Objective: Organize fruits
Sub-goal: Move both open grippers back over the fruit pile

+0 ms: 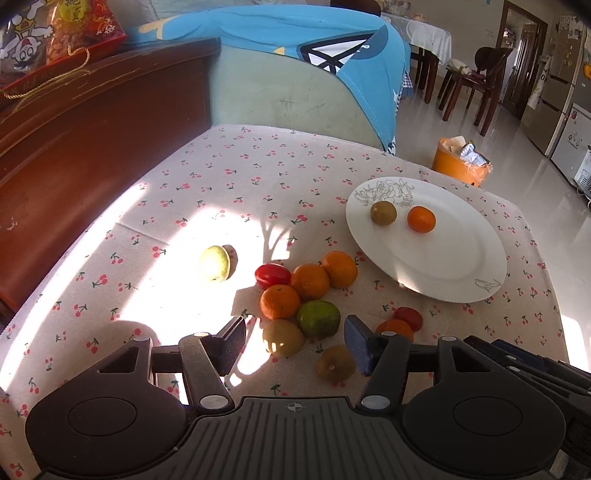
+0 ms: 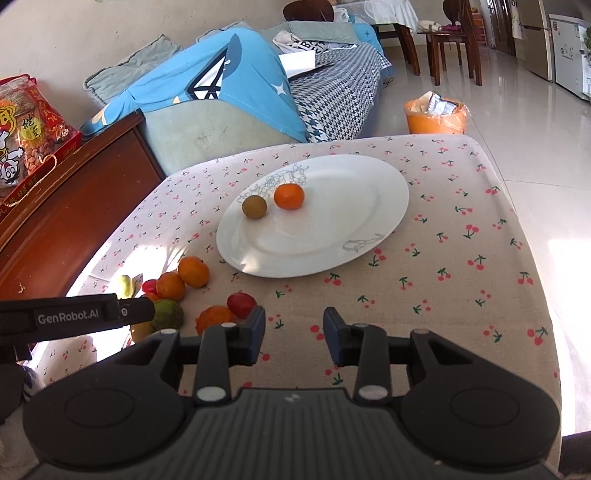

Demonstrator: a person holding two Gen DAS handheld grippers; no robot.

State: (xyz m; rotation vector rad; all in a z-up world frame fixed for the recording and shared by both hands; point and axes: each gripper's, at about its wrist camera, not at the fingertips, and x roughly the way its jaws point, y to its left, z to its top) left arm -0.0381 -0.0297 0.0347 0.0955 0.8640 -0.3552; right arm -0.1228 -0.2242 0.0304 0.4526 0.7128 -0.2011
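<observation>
A white plate [image 1: 454,258] [image 2: 351,206] holds a kiwi [image 1: 383,213] [image 2: 254,207] and an orange [image 1: 421,219] [image 2: 289,196]. Loose fruit lies on the cherry-print cloth: several oranges [image 1: 309,281], a red tomato [image 1: 272,275], a green mandarin [image 1: 318,319], a brown kiwi [image 1: 283,337], another kiwi [image 1: 335,363] and a pale green fruit [image 1: 215,263]. My left gripper [image 1: 295,345] is open, its jaws either side of the brown kiwi and green mandarin, not touching. My right gripper [image 2: 294,338] is open and empty over bare cloth, beside an orange [image 2: 215,318] and tomato [image 2: 241,304].
A dark wooden cabinet [image 1: 92,155] with a red snack bag [image 1: 62,33] stands left of the table. A sofa with a blue cover [image 1: 295,48] is behind. An orange bin [image 1: 461,162] stands on the floor beyond the far edge.
</observation>
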